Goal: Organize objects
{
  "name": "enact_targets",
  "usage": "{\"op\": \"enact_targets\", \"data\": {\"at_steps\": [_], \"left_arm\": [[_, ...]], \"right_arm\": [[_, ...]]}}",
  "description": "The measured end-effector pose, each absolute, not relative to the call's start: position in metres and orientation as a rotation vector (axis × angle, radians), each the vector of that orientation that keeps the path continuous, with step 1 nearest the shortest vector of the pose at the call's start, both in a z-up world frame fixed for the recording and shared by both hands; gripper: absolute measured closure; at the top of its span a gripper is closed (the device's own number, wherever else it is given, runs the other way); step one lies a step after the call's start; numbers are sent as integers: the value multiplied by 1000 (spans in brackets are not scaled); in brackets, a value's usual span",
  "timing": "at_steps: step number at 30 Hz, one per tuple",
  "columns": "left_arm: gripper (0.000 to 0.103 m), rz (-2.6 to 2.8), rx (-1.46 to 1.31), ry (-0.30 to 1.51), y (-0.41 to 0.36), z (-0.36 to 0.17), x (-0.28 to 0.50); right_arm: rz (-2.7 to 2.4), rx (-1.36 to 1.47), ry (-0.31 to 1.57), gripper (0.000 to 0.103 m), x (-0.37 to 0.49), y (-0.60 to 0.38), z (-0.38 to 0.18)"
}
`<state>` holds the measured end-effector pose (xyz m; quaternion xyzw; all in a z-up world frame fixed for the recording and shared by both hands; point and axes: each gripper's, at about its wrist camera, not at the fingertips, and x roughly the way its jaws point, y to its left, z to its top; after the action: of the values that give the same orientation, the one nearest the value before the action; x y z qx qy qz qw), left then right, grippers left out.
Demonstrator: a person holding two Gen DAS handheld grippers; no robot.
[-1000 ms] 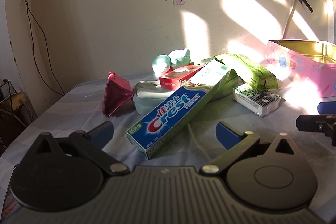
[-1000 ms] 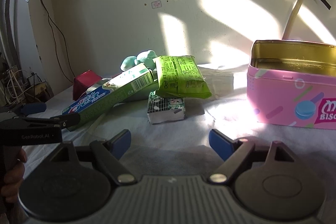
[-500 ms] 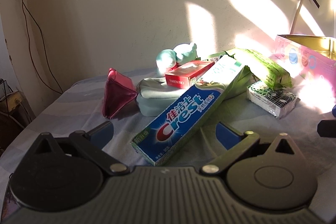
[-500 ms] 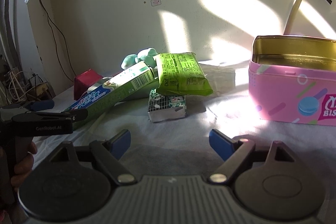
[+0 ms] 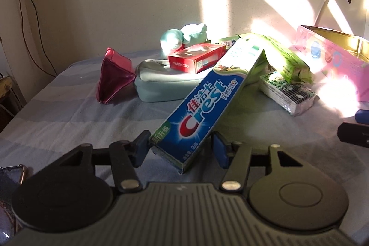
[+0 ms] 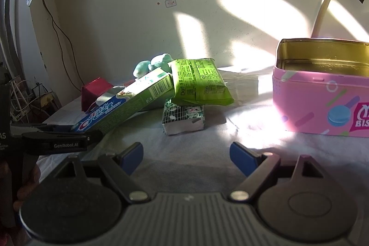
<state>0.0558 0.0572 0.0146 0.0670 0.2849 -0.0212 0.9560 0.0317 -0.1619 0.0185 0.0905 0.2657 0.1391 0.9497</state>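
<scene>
Toothpaste box [image 5: 203,105] (blue and green, "Crest" across its face) lies slanted on the striped bedsheet [image 5: 57,121], its far end propped on the pile and its near end between the blue pads of the left gripper [image 5: 181,149]. Those jaws are closing on the box; the left pad sits against its corner, while the right pad looks just short of its side.

From the left of the pile: a dark red pouch [image 5: 113,80], then a pale blue-green case [image 5: 161,87] carrying a red carton [image 5: 196,57], with a mint plush toy [image 5: 182,38] behind. Right of the box, a green snack pack [image 6: 198,84] rests on a small patterned packet [image 6: 183,119].

Farther right, well apart from the pile, stands an open pink biscuit tin [image 6: 322,103] in bright sunlight. The right gripper [image 6: 186,156] hovers over bare sheet, jaws spread wide with nothing between them.
</scene>
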Motion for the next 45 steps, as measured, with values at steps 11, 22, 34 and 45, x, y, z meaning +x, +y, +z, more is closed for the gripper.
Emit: {"op": "enact_targets", "data": {"at_steps": [11, 22, 34, 45], "left_arm": [[57, -504, -76, 742, 15, 15, 33], [40, -400, -240, 651, 85, 42, 37], [34, -321, -205, 712, 87, 26, 41], [24, -393, -144, 733, 53, 23, 46]], "right_arm": [[243, 249, 477, 15, 22, -175, 23], [379, 231, 399, 9, 8, -167, 41], [490, -2, 662, 56, 51, -113, 18], [521, 7, 722, 58, -12, -217, 28]]}}
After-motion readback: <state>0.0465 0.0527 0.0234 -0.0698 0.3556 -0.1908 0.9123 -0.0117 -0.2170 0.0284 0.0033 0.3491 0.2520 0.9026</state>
